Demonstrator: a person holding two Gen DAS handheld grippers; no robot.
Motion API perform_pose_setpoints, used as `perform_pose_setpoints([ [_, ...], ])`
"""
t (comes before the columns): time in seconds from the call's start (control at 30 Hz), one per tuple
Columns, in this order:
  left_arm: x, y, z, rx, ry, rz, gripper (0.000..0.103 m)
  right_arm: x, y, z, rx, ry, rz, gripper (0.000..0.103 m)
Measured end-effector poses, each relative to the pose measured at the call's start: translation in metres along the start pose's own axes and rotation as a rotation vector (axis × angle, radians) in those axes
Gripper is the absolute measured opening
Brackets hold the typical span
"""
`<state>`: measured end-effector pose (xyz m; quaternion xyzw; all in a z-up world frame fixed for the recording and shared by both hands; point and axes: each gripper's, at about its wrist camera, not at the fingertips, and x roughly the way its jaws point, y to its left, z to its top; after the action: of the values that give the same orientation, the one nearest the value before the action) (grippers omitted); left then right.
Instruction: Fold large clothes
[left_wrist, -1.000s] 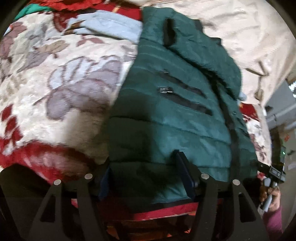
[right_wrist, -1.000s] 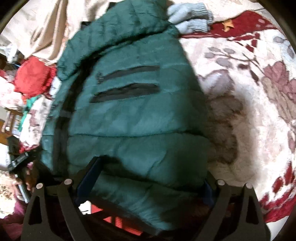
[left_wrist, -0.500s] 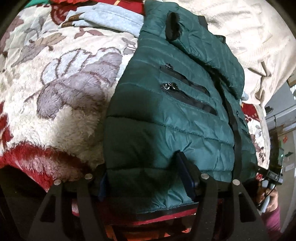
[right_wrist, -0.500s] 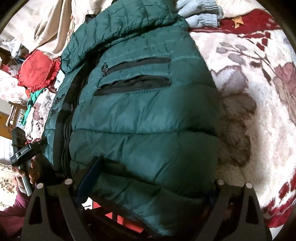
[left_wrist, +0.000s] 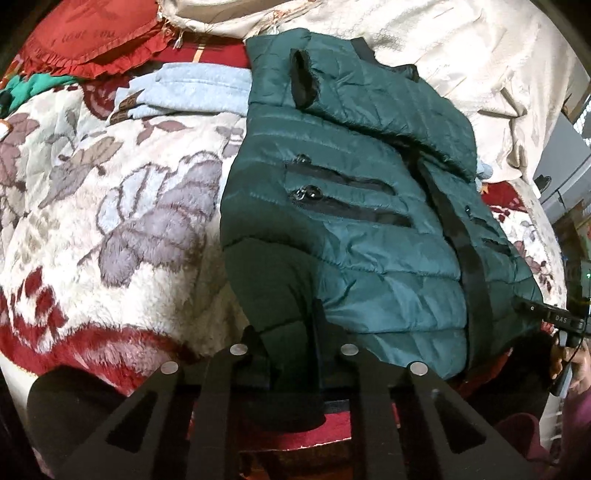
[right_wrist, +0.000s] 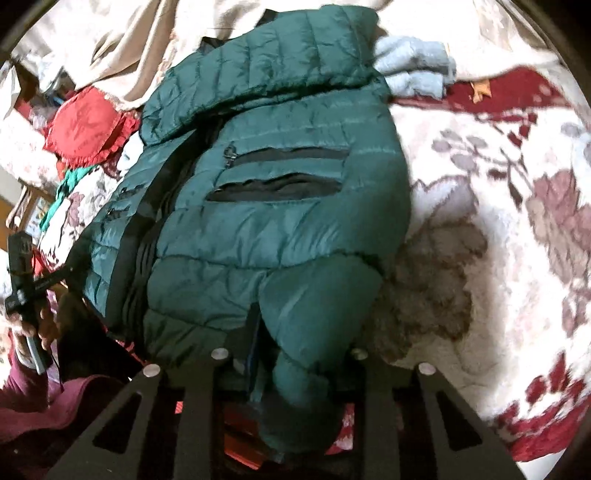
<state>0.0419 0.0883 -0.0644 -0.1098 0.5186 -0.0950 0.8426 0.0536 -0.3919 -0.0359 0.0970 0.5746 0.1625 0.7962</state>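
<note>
Gripping hem of green quilted puffer jacket (left_wrist: 369, 229): left claw (left_wrist: 291, 328) and right claw (right_wrist: 295, 332) both clamped. Jacket lies on floral blanket (left_wrist: 110, 221), black zip pockets up; "DAS" readable at 3 o'clock.

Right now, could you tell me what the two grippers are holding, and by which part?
Both pinch the green puffer jacket at its bottom hem: left gripper and right gripper, one near each corner.
</note>
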Motion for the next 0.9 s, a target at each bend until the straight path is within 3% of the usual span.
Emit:
perform_pose_setpoints([
  [0.2,0.002,-0.002,-0.003,-0.004,-0.003,0.019,0.000,0.000,-0.001,-0.004,-0.007,-0.019,0.004,0.029],
  [0.37,-0.005,-0.002,-0.002,-0.013,-0.026,0.013,0.000,-0.018,0.014,-0.002,-0.061,-0.078,-0.012,0.020],
  [0.9,-0.062,-0.007,0.052,-0.052,-0.227,-0.043,0.000,-0.068,0.030,0.033,-0.045,-0.263,0.094,0.018],
])
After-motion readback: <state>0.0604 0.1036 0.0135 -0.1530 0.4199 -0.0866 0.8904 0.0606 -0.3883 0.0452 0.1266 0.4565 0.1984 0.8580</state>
